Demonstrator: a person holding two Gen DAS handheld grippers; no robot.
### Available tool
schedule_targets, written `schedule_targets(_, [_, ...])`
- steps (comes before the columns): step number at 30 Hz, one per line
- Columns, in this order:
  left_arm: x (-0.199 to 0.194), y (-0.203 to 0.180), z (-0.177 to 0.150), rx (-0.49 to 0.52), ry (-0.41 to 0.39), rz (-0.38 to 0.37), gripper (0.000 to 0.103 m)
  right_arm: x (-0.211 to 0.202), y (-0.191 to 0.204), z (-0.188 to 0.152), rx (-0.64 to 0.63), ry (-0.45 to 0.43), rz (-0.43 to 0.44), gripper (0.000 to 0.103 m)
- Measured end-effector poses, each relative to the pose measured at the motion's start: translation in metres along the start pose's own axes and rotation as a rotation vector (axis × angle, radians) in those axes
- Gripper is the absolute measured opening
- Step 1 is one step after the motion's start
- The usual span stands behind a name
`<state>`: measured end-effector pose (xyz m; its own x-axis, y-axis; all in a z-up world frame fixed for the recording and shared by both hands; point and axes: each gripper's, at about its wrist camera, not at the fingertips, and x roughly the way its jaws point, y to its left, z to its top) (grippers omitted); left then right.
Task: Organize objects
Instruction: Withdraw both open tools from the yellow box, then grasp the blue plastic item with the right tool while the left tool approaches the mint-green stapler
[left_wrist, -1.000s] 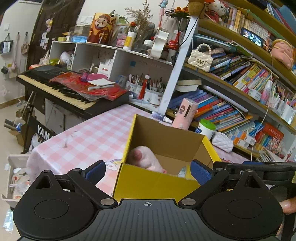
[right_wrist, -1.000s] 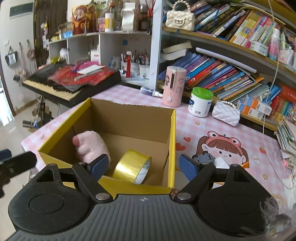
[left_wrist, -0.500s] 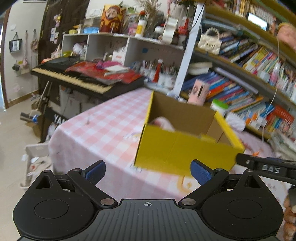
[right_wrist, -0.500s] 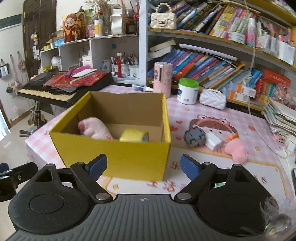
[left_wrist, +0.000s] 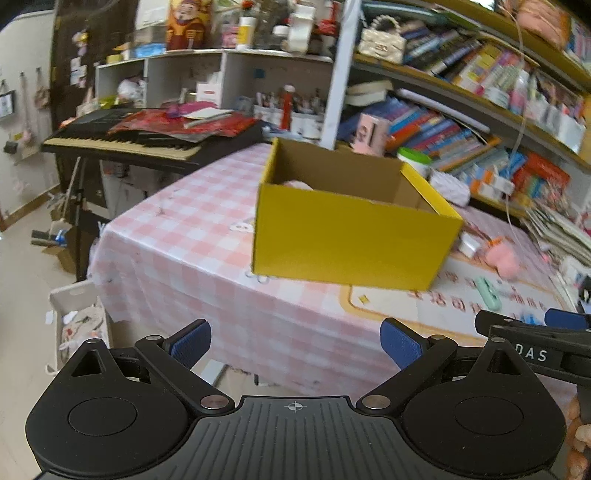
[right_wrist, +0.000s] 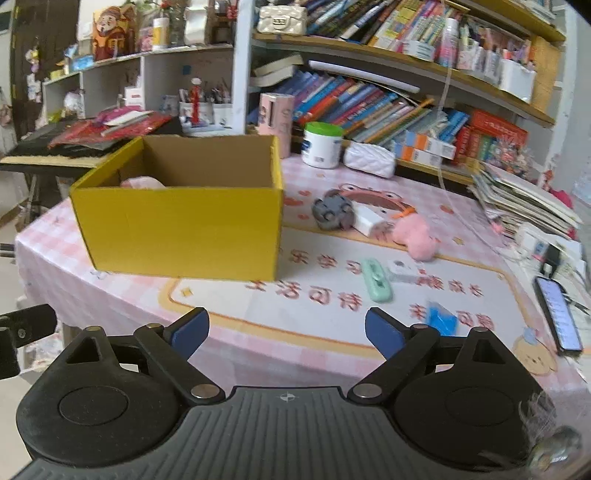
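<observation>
A yellow cardboard box (left_wrist: 351, 236) (right_wrist: 181, 229) stands open on the pink checked table (left_wrist: 184, 243) (right_wrist: 332, 325). A pink plush (right_wrist: 142, 182) shows just over its rim. On the table right of the box lie a grey round gadget (right_wrist: 331, 214), a white charger (right_wrist: 370, 220), a pink plush toy (right_wrist: 415, 238), a mint green case (right_wrist: 376, 285) and a small blue item (right_wrist: 441, 319). My left gripper (left_wrist: 295, 341) is open and empty, back from the table's near edge. My right gripper (right_wrist: 286, 330) is open and empty above the near edge.
A phone (right_wrist: 557, 314) lies at the table's right edge. A white jar (right_wrist: 321, 144), a pink cylinder (right_wrist: 275, 118) and a white pouch (right_wrist: 369, 159) stand behind the box, before the bookshelves. A keyboard piano (left_wrist: 140, 142) is on the left. A white bin (left_wrist: 79, 317) sits on the floor.
Both grippers have pulled back and away from the box, still open and empty. The box's inside and the yellow tape roll in it have dropped out of view.
</observation>
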<state>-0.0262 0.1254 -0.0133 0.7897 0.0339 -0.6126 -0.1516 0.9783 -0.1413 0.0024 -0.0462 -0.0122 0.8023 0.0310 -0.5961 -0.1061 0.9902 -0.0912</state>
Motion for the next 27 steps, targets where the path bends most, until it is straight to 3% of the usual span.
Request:
schedule_targets(17, [0.014, -0.049, -0.003, 0.106, 0.041, -0.137, 0.1, -0.008, -0.05, -0.024, 0.071, 0.074, -0.138, 0.098])
schedule_targets(27, [0.029, -0.084, 0.002, 0.142, 0.05, -0.179, 0.1, -0.002, -0.086, -0.028, 0.124, 0.094, -0.19, 0.098])
